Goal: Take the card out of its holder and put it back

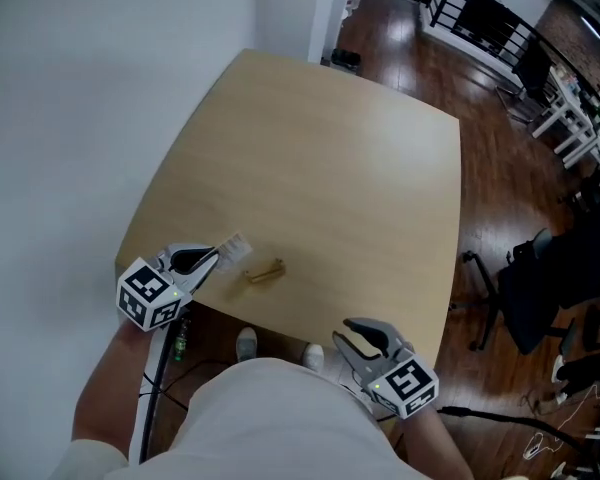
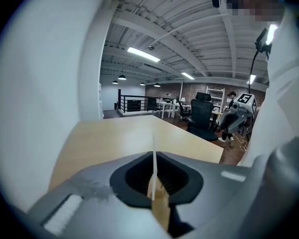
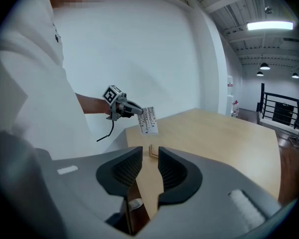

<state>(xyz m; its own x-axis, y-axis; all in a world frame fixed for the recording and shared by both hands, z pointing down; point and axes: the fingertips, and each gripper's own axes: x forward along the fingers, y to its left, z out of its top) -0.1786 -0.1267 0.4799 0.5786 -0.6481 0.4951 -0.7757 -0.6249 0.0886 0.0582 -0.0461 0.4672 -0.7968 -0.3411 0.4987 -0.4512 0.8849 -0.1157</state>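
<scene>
Pale wood fills the middle of the head view: one table (image 1: 360, 168) whose left edge runs close along a white wall (image 1: 70, 88) from 8 o'clock up to 11 o'clock, while its right edge drops to dark plank floor (image 1: 500, 168) where a black office chair (image 1: 550, 278) stands at 3 o'clock. The near edge lies against the person's body at 6 o'clock. From the centre toward 12 and 1 o'clock the tabletop is bare and gives wide room. There are two tongs, one card and one holder. The left tongs (image 1: 205, 261) are near the front left corner, closed on the card (image 1: 233, 249), which juts out past the tips toward 2 o'clock. In the left gripper view the card (image 2: 153, 163) appears edge-on, as a thin white line pinched between the ribbed pads. The small wooden holder (image 1: 265, 272) rests on the table just beside the card, at about 4 o'clock from it, and the two are apart. The right tongs (image 1: 358, 345) are at the near edge, open a moderate way with nothing between them. The holder is at about 10 o'clock from them, and in the right gripper view it appears beyond the gap.
</scene>
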